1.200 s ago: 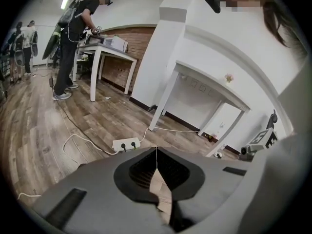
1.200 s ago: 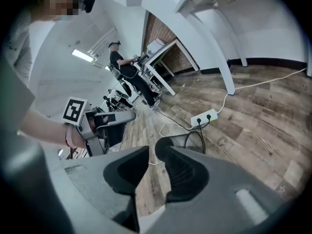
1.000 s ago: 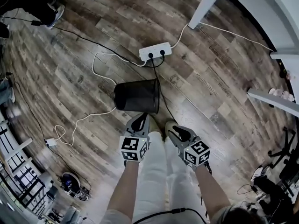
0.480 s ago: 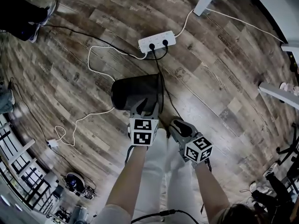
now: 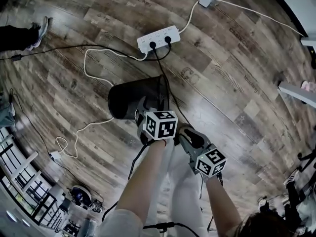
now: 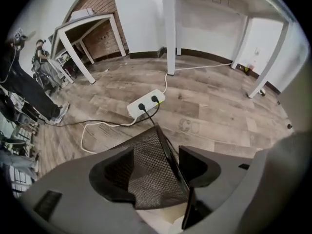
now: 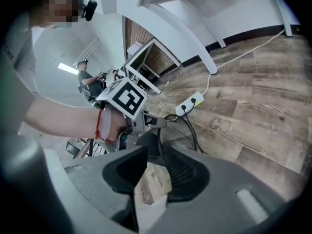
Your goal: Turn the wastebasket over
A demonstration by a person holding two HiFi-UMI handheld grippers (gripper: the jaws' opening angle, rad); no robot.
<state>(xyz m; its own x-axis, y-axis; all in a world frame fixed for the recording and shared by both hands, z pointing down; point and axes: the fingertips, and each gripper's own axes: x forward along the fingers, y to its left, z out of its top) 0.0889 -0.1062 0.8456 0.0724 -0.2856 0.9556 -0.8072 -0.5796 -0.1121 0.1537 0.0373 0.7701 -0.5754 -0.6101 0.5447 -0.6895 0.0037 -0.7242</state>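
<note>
Hanging just right of its partner, the right gripper point(image 7: 155, 155) keeps grey moulded jaws a little apart, with only plank floor point(image 5: 237, 83) between them. The left gripper point(image 6: 156, 152), jaws having just been opening, stands wide astride the wastebasket's thin rim and mesh wall, not pinching. The wastebasket point(image 5: 127, 98), a black wire-mesh cylinder, lies on its side directly ahead of it. Beyond, black cords point(image 5: 165, 78) reach a white rectangular power strip point(image 5: 158, 37); farther off stands a square white table leg point(image 6: 168, 33).

Left gripper point(image 6: 156, 155) freshly opened astride wastebasket point(image 5: 132, 98), right point(image 7: 155, 155) agape
</note>
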